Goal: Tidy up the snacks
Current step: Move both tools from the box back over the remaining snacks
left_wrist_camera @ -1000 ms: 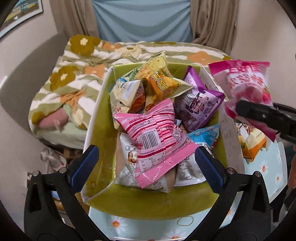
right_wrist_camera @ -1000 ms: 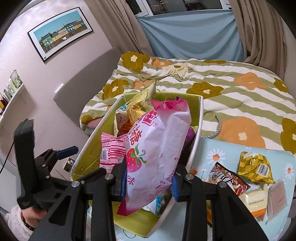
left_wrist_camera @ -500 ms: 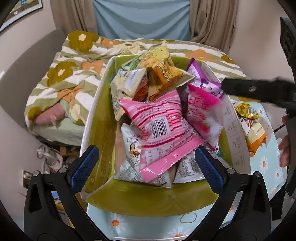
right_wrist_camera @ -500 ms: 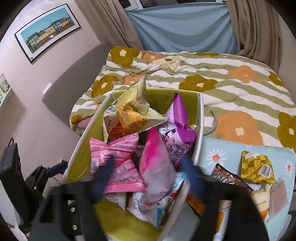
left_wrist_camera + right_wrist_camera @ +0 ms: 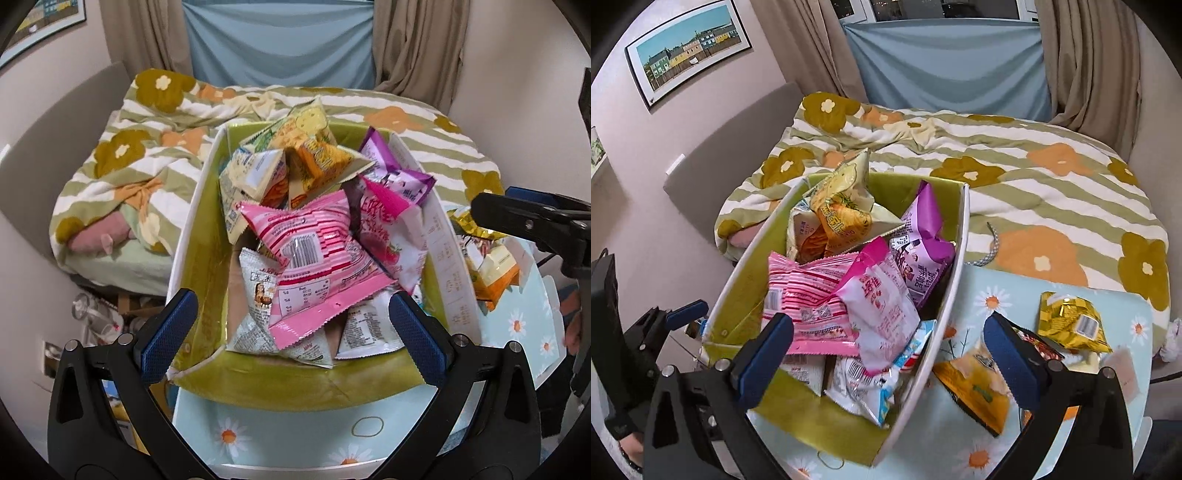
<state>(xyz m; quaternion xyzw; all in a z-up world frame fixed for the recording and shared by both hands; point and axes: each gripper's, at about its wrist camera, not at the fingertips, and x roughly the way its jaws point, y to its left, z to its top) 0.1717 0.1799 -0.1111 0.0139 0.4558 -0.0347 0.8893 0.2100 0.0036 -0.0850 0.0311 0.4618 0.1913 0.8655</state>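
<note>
A white box with a green lining (image 5: 199,258) holds several snack bags. On its right side lies a pink-and-white strawberry bag (image 5: 388,236) (image 5: 882,302), leaning on a pink striped bag (image 5: 314,247) (image 5: 805,291). My right gripper (image 5: 888,325) hovers over the box's near right wall; its jaws are opening and its pads touch nothing. In the left wrist view, the right gripper (image 5: 517,218) sits right of the box. My left gripper (image 5: 288,306) stands open above the box's near end, holding nothing.
A purple bag (image 5: 923,254) and a yellow-orange bag (image 5: 842,210) fill the far end of the box. On the daisy-print table (image 5: 997,299) right of the box lie a gold bag (image 5: 1071,325), an orange bag (image 5: 975,384) and a dark one. A bed (image 5: 1034,192) is behind.
My right gripper went from shut on the strawberry bag to wide open. The bag dropped into the right side of the box. The left gripper stayed put.
</note>
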